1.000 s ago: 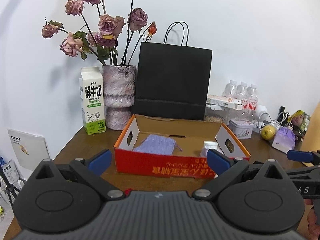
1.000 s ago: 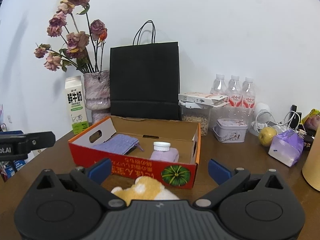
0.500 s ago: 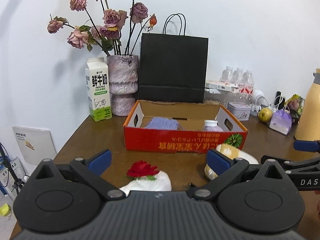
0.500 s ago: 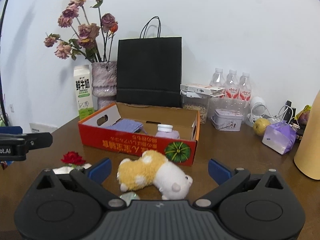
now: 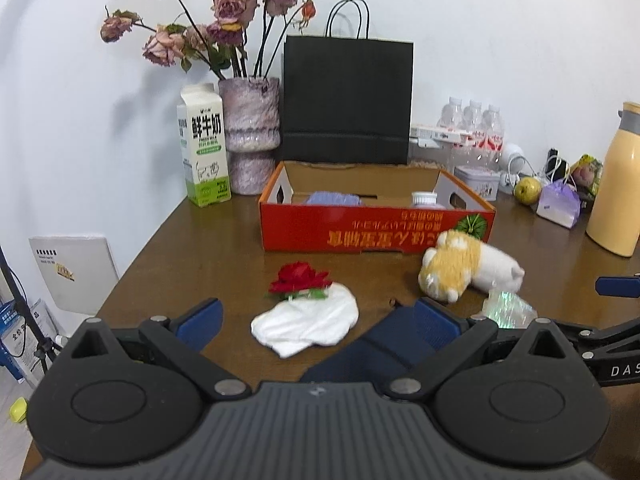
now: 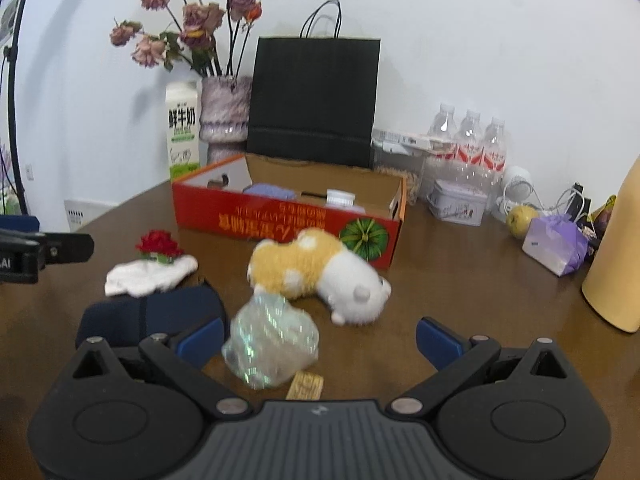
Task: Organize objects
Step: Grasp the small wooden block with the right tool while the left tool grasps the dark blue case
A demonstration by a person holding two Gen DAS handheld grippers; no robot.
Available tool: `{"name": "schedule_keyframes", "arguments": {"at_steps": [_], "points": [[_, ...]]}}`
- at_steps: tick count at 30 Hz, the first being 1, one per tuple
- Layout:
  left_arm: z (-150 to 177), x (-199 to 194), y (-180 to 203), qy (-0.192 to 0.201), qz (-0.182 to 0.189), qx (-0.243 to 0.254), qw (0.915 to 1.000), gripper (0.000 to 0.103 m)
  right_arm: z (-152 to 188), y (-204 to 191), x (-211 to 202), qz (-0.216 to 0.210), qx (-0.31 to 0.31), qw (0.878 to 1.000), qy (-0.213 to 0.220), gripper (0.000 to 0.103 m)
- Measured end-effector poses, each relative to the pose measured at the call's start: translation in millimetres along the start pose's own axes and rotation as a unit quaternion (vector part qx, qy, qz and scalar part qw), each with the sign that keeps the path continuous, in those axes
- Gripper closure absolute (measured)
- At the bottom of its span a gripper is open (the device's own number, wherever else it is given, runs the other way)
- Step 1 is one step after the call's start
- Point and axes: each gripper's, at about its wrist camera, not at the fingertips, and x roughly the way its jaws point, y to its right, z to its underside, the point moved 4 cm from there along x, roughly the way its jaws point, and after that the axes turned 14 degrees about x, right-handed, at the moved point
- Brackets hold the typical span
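I see both tongs spread wide and holding nothing: the left tongs (image 5: 316,318) above the white cloth (image 5: 306,324), the right tongs (image 6: 318,338) above the shiny wrapper (image 6: 270,346). Everything sits on the counter (image 5: 200,248) in front of the red box (image 5: 376,226) (its print upside down): the red flower (image 5: 302,278) touching the cloth, the stuffed toy (image 6: 320,274) near the box's right corner, a dark blue pouch (image 6: 152,316) beside the cloth.

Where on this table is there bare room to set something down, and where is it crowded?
Bare wood lies left of the red box, in front of the milk carton, and between the plush toy and the yellow flask. The strip from white cloth to crinkly bag is crowded.
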Motion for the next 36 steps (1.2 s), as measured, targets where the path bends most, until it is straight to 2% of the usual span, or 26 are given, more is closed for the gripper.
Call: {"name": "schedule_keyframes", "arguments": {"at_steps": [11,14,16,19,21,22,23,30,36], "points": [[22.4,12.4,1.9,-0.035,0.016,0.004,0.9992,0.0,32.0,19.1,38.2,0.035,0.019,0.996,-0.074,0.0],[24.1,17.2,2.6,-0.042,0.017,0.0,0.999,0.0,32.8,23.2,46.7,0.032,0.037,0.996,-0.077,0.003],[25.4,20.1,3.4,-0.045,0.017,-0.002,0.9988,0.0,31.2,25.6,50.8,0.024,0.055,0.995,-0.075,0.009],[26.1,23.9,3.9,-0.049,0.019,-0.005,0.9986,0.0,29.6,22.7,51.2,0.009,0.047,0.997,-0.061,0.029],[25.8,26.3,4.6,-0.05,0.021,-0.007,0.9985,0.0,29.7,18.8,48.9,-0.006,0.037,0.998,-0.056,0.057],[25.5,27.1,5.2,-0.05,0.022,-0.007,0.9985,0.0,30.3,16.9,47.5,-0.014,0.033,0.998,-0.054,0.065],[25.3,28.1,5.9,-0.051,0.022,-0.005,0.9984,0.0,30.4,15.9,46.7,-0.018,0.03,0.998,-0.053,0.083],[25.4,38.2,2.9,-0.059,0.011,-0.013,0.9981,0.0,27.6,27.9,43.9,-0.005,0.05,0.998,-0.045,0.083],[24.7,57.3,-8.7,-0.074,-0.052,-0.051,0.9946,0.0,25.9,37.6,40.3,0.01,0.058,0.998,-0.03,0.083]]}}
